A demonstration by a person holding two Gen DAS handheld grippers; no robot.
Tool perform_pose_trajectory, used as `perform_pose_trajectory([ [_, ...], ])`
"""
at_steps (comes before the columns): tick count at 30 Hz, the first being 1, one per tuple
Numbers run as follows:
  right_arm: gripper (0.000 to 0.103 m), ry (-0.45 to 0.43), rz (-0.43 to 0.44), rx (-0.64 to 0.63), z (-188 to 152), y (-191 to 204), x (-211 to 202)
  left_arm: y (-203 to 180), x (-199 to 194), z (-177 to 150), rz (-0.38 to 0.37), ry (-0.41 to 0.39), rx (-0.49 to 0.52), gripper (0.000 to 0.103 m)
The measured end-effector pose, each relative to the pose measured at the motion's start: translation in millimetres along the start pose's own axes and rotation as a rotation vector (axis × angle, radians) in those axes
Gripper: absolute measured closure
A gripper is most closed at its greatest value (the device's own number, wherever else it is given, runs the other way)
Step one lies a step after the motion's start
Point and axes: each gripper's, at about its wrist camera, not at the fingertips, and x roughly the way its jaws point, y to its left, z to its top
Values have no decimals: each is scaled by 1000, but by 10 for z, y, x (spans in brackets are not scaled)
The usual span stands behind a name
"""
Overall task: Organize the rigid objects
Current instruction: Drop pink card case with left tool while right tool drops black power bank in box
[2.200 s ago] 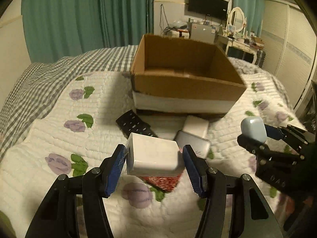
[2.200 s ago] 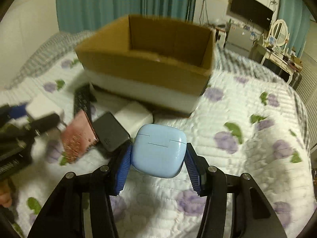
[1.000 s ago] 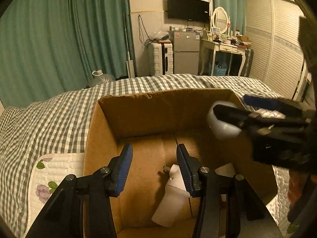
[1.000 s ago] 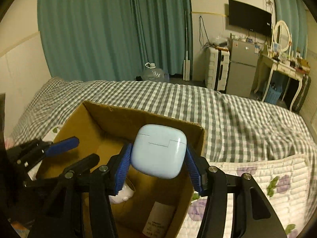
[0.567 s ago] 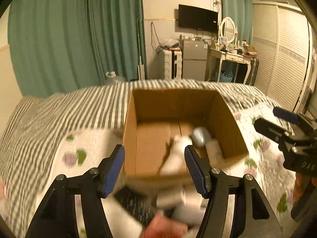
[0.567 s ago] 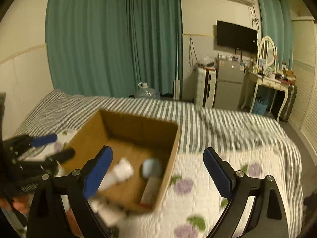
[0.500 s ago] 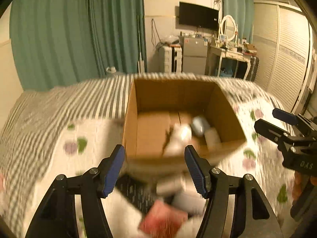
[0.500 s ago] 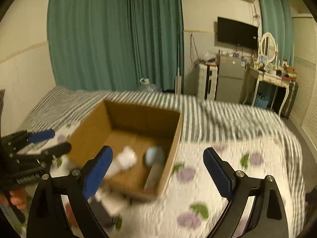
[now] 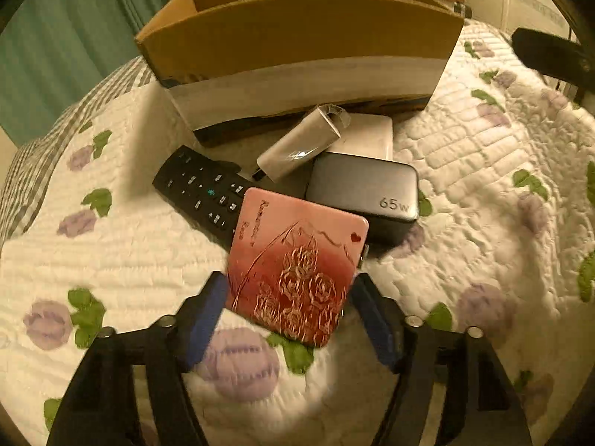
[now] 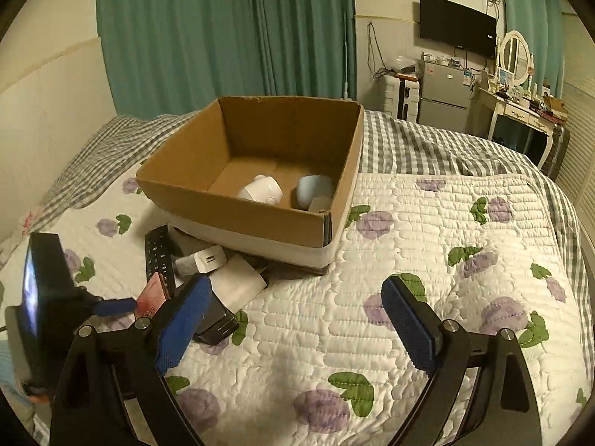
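A cardboard box [image 10: 238, 212] stands on the quilted bed and holds a white charger [image 10: 260, 188] and a blue earbud case [image 10: 314, 189]. In front of it lie a black remote [image 9: 202, 189], a white adapter [image 9: 297, 146], a grey 65w charger [image 9: 364, 189], a white flat block [image 9: 366, 135] and a pink rose-printed card box [image 9: 293, 264]. My left gripper [image 9: 290, 310] is open with its jaws on either side of the pink box's near end. My right gripper [image 10: 293, 329] is open and empty above the quilt. The left gripper [image 10: 115, 306] also shows in the right wrist view.
The bed has a floral quilt [image 10: 427, 260] over a grey checked sheet [image 10: 427, 145]. Green curtains [image 10: 223, 37], a small fridge [image 10: 442, 93] and a dressing table [image 10: 520, 107] stand behind the bed.
Both grippers let go of their objects into the box: the white charger and the blue case now lie inside. Both pulled back; the left gripper came down around the pink box.
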Motion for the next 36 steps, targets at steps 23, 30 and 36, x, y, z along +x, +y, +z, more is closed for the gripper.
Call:
perform_pose_trajectory([
  [23,10,101,105,-93,-117,331,325,483,-528,18,-31,-160,-244,37],
  [30,39,264,188,-229,-267,749,971,652,-534,38,2,-165,-278,37],
  [36,59,292,159,-261,-438,873,863,693,-588,31,-31,-180,-291,59],
])
